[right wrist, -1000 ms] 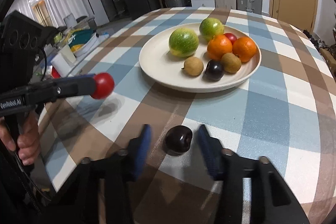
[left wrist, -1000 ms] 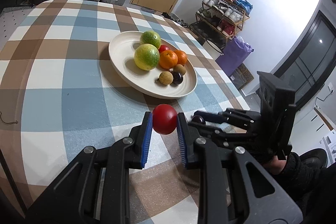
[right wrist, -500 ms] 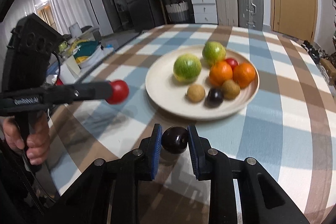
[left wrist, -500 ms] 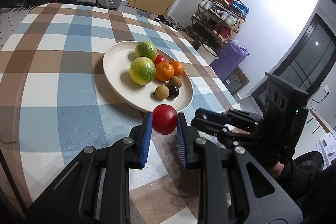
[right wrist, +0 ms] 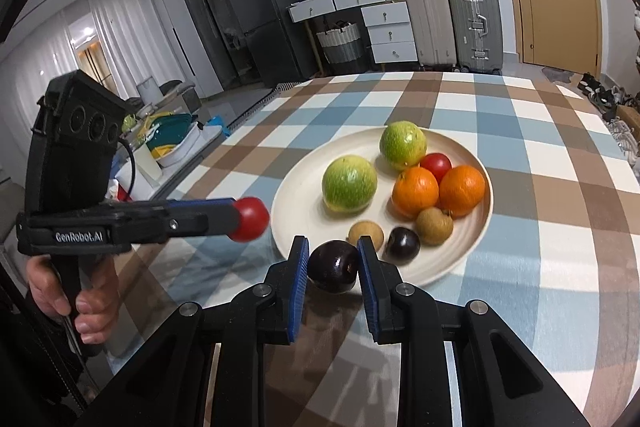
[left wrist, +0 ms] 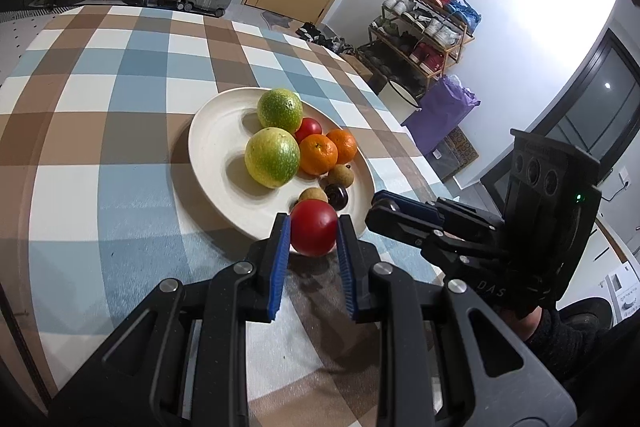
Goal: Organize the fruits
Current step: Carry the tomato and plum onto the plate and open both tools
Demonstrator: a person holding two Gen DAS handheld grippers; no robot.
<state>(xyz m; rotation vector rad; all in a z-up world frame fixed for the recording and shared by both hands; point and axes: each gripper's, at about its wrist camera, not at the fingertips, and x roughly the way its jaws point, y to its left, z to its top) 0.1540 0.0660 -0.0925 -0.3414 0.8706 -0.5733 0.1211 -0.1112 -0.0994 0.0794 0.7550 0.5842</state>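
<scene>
**Now both grippers hold a fruit near the plate**

Now the left gripper (left wrist: 313, 233) is clenched on a red tomato (left wrist: 313, 233), with the blue pads pressing it from both sides. In the left wrist view the tomato hangs just in front of the near rim of the plate (left wrist: 208, 163), above the checked tablecloth (left wrist: 100, 131). In the right wrist view the same tomato (right wrist: 249, 219) sits at the tip of the left gripper, just beside the left edge of the plate (right wrist: 296, 195).

The right gripper (right wrist: 333, 265) grasps a dark plum (right wrist: 333, 267) between its blue pads, at the near edge of the plate. Its jaws have just been closing, and the plum is between them.

On the plate lie two green citrus fruits (right wrist: 349, 183), two oranges (right wrist: 415, 191), a small red tomato (right wrist: 436, 165), two small brown fruits (right wrist: 434, 225) and another dark plum (right wrist: 402, 242). A person's hand (right wrist: 76, 301) holds the handle of the left gripper. Suitcases (right wrist: 472, 23) stand by the far wall.
</scene>
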